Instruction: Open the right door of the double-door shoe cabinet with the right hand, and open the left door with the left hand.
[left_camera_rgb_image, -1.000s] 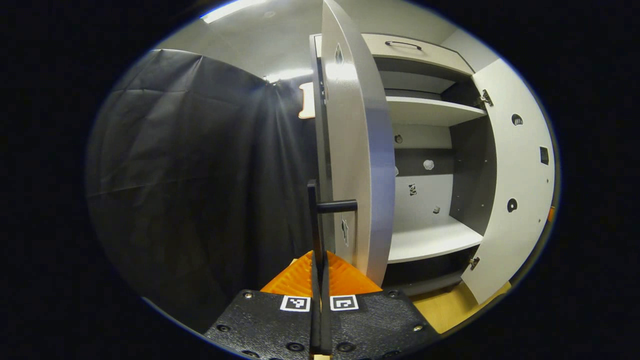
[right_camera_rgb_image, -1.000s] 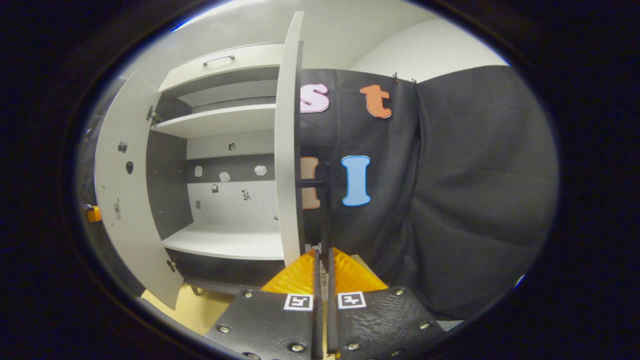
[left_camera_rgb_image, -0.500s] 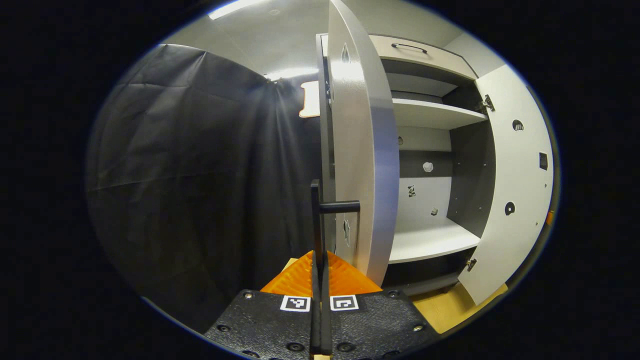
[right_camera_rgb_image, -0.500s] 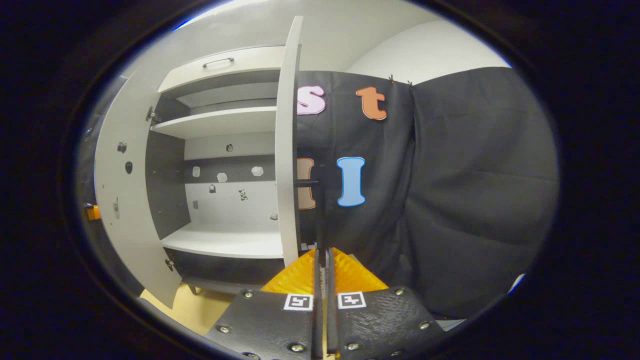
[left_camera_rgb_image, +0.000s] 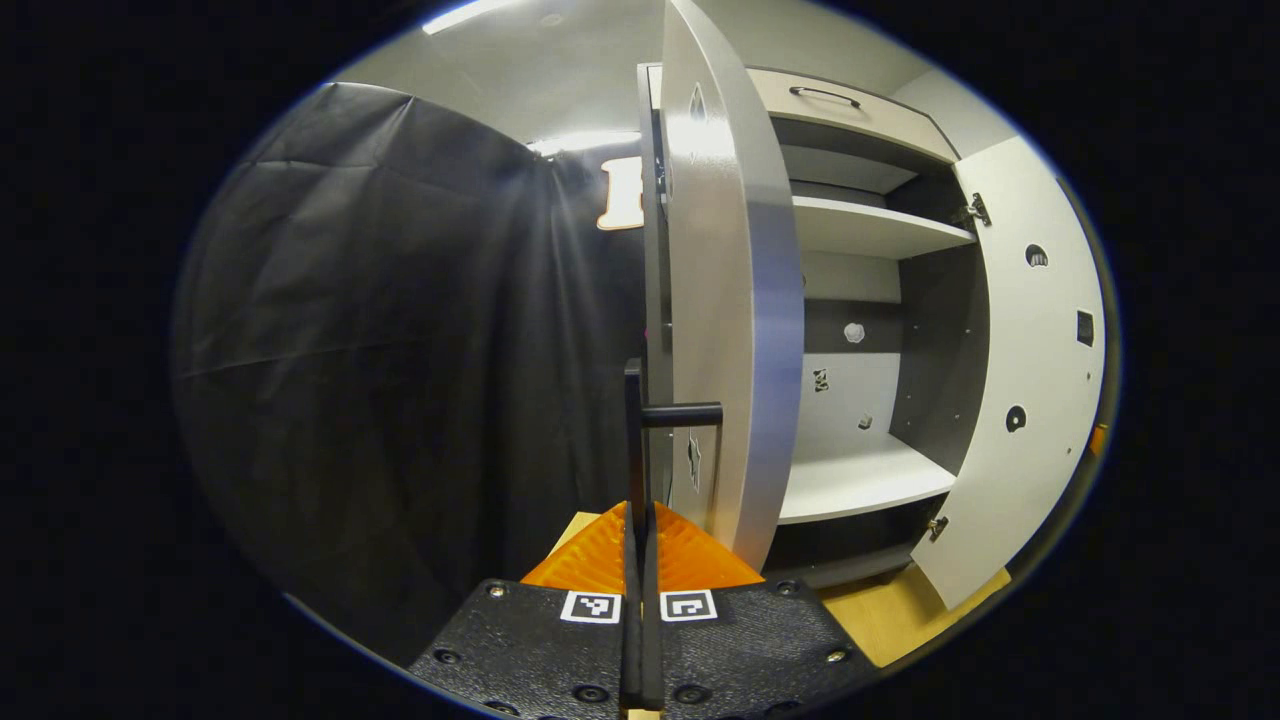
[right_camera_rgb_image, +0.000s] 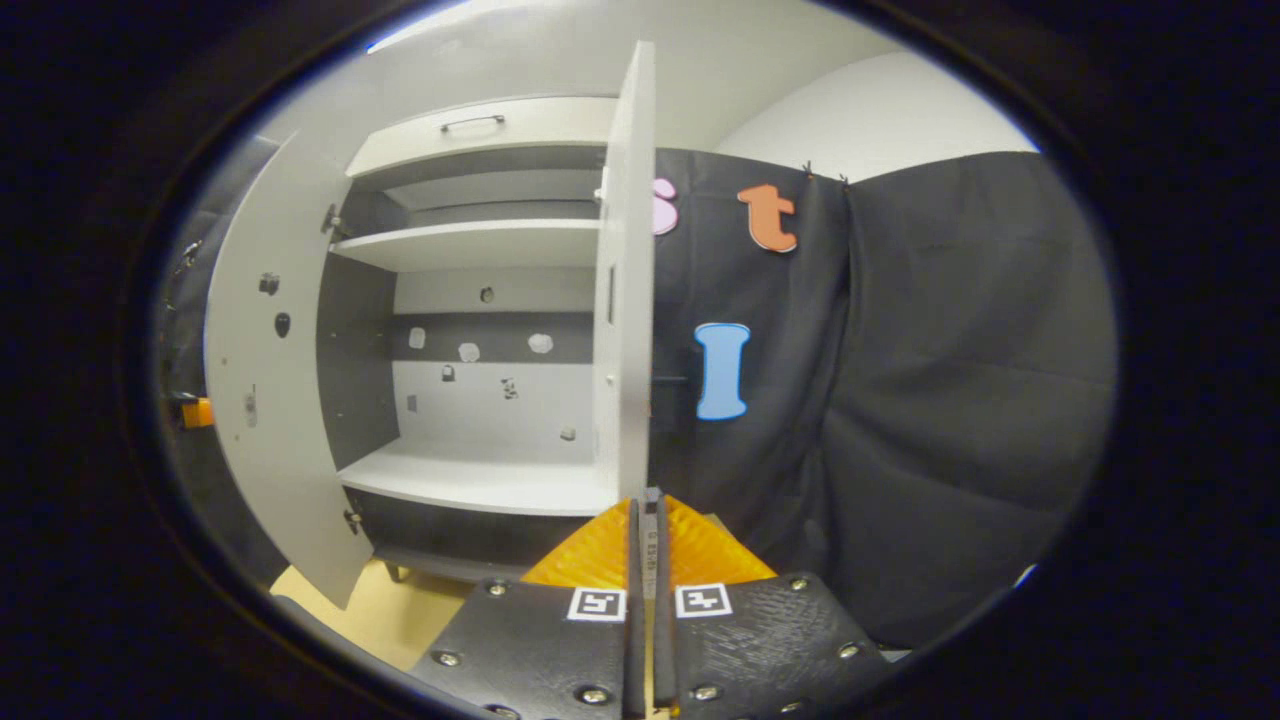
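Up close, the left gripper (left_camera_rgb_image: 640, 520) is clenched on the black handle (left_camera_rgb_image: 633, 440) of the left door (left_camera_rgb_image: 725, 300); the right gripper (right_camera_rgb_image: 645, 520) sits pinched together just off the right door (right_camera_rgb_image: 625, 300); beyond, both doors stand open on 2 pale shelves (right_camera_rgb_image: 470, 245).

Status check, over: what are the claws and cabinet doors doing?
Left claw shut on left door handle. Right claw shut by right door edge, grip unclear. Both doors wide open. Nothing blocking.
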